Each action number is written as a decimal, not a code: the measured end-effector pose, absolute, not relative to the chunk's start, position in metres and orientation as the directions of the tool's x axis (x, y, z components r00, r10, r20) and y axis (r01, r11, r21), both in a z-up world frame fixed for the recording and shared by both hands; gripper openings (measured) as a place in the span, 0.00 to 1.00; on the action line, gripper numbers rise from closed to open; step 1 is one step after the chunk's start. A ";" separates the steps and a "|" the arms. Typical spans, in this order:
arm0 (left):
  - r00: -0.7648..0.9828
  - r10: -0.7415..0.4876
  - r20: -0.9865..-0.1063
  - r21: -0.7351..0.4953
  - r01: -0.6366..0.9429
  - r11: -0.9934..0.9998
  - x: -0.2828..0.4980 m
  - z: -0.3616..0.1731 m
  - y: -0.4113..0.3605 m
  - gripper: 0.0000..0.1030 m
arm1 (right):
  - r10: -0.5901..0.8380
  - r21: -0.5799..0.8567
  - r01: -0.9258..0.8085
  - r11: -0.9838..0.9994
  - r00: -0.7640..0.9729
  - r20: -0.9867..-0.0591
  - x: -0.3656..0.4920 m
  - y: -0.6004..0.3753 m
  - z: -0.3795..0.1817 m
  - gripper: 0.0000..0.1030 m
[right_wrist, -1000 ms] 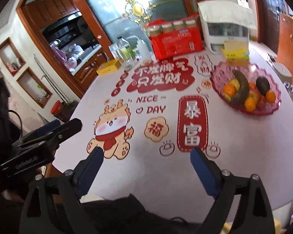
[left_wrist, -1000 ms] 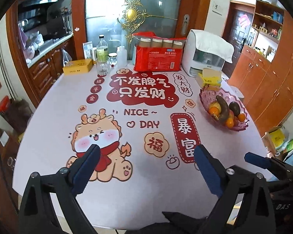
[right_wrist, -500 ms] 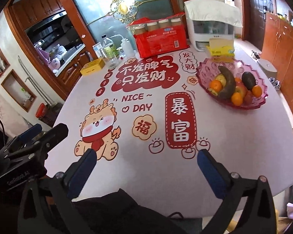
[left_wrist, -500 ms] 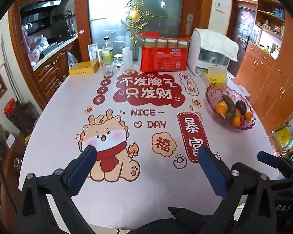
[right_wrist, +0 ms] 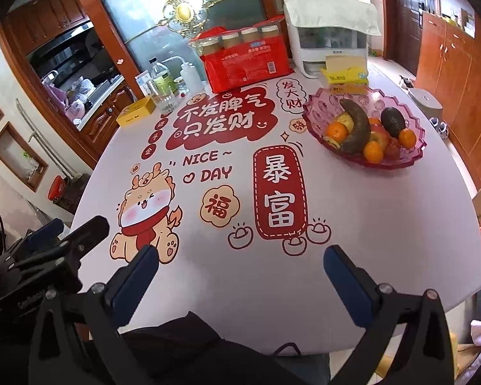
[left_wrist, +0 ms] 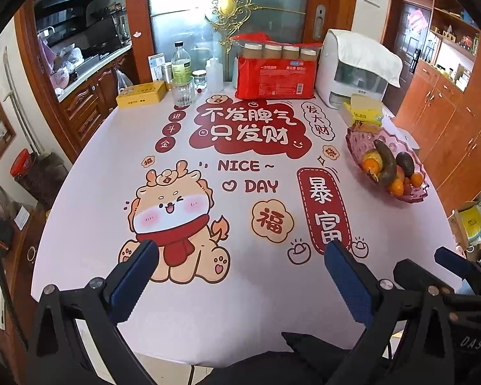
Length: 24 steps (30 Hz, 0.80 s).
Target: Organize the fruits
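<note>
A pink glass fruit bowl (left_wrist: 356, 142) (right_wrist: 317, 104) stands at the right side of the table. In it lie a dark overripe banana (right_wrist: 356, 125), an avocado (right_wrist: 392, 122), several oranges (right_wrist: 336, 131) and a red apple (right_wrist: 380, 136). My left gripper (left_wrist: 242, 253) hovers open over the near table edge, nothing between its blue pads. My right gripper (right_wrist: 242, 258) is open too, empty, over the near edge. Each gripper shows at the side of the other's view, the right gripper (left_wrist: 445, 269) and the left gripper (right_wrist: 70, 234). Both are well short of the bowl.
The table (left_wrist: 96, 192) has a printed cloth with a cartoon dragon. Along the far edge stand a red pack of jars (left_wrist: 274, 73), a white appliance (left_wrist: 352, 73), a yellow tissue pack (left_wrist: 364, 112), a yellow tin (left_wrist: 141, 94), a bottle (left_wrist: 181, 64) and a glass (left_wrist: 182, 91).
Both grippers' jaws have spread a little wider. Both views have tilted, so the table and bowl sit slightly lower and nearer in frame. The fruit has not moved.
</note>
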<state>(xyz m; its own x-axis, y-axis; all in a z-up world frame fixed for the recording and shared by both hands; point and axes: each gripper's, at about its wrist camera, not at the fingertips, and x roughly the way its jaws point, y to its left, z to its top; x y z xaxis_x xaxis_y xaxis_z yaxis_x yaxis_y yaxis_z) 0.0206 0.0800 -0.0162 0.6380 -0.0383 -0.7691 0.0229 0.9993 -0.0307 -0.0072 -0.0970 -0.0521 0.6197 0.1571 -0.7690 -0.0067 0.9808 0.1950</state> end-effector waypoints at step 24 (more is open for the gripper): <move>0.627 -0.026 -0.779 -0.003 0.037 0.999 0.022 -0.017 0.074 0.99 | 0.187 0.207 -0.039 0.978 0.614 -0.767 -0.011 -0.099 -0.054 1.00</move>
